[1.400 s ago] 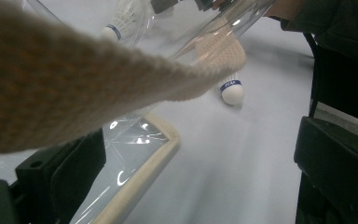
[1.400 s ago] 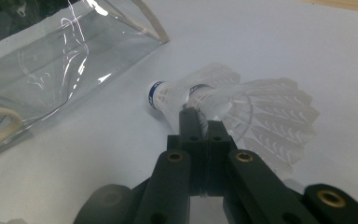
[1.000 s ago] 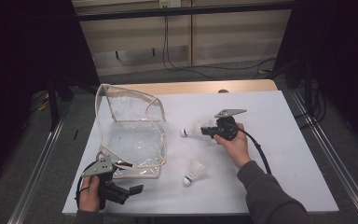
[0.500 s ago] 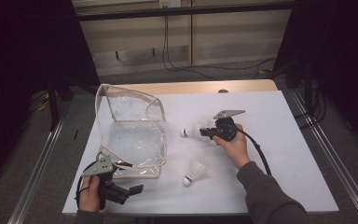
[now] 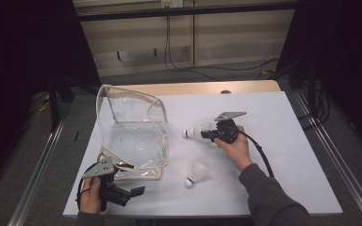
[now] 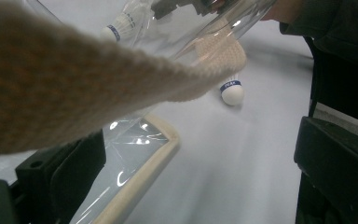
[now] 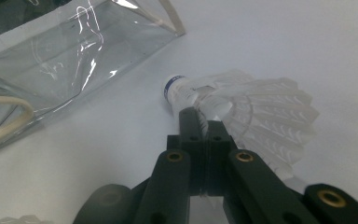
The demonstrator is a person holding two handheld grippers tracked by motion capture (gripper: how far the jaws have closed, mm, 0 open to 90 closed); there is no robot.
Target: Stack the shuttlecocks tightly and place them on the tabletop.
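While the right hand-held gripper (image 7: 200,122) pinches a shuttlecock (image 7: 242,105) by its feathers just right of the clear bag (image 5: 132,136), the left hand-held gripper (image 5: 131,192), jaws spread, waits at the bag's near corner. Feather-light and crushable, the shuttlecock seems safer held near its cork.

Overhead light brightens the white table (image 5: 283,141) against dark surroundings. Glare streaks the clear plastic bag (image 7: 74,51). In the left gripper view, the near woven strap (image 6: 74,88) is blurred; the right gripper view's shuttlecock (image 7: 242,102) is sharp.
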